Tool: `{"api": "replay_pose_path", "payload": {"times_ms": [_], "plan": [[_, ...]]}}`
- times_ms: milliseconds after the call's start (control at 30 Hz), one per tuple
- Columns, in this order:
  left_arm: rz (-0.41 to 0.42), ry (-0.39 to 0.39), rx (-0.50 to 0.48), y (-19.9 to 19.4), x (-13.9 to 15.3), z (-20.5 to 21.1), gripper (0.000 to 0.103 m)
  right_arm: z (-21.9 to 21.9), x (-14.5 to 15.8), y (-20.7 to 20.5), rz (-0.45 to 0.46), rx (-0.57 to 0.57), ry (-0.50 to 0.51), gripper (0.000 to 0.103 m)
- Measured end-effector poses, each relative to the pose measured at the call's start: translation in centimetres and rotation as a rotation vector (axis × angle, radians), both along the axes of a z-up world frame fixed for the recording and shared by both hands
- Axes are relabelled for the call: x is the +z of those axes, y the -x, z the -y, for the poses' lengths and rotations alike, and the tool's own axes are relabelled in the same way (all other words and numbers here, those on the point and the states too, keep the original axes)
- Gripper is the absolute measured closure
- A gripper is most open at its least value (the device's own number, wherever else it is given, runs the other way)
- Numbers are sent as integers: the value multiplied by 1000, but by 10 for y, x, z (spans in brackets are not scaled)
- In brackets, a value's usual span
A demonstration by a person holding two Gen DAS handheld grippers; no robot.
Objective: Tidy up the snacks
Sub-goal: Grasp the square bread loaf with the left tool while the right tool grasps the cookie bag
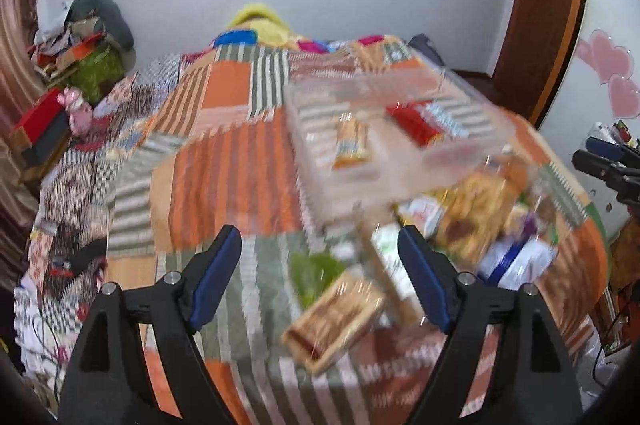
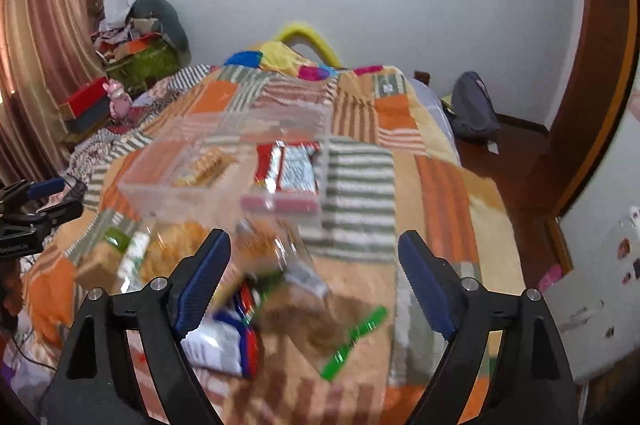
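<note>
A clear plastic divided box sits on the patchwork bed. It holds an orange biscuit pack and red-and-silver packs. Loose snacks lie in front of it: a brown wafer pack, a yellow-orange bag, a white-blue pack and a green stick pack. My left gripper is open and empty above the brown pack. My right gripper is open and empty above the loose pile. Both views are blurred.
The patchwork quilt covers the bed. A pile of clutter and a red box stand at the left by the curtain. A grey backpack lies on the floor at the right. A white board stands at the right.
</note>
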State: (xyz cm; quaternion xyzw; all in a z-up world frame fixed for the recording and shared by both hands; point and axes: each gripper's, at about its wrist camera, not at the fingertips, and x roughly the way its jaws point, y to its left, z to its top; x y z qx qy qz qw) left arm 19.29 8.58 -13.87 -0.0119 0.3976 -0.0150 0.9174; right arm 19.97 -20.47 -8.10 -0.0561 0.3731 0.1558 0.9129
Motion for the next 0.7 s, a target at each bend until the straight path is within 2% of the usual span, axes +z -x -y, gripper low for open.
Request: {"api": "replay_pose_path", "payload": {"times_ms": [200, 300, 567, 700], "plan": [[-86, 58, 48, 14, -34, -10, 21, 9, -32, 5, -82, -42, 8, 19], [-122, 99, 71, 12, -48, -9, 14, 10, -47, 3, -127, -53, 3, 19], [-181, 178, 106, -4, -70, 0, 13, 5, -69, -1, -190, -40, -18, 17], [-153, 179, 131, -8, -70, 2, 12, -3, -75, -8, -197, -34, -10, 16]]}}
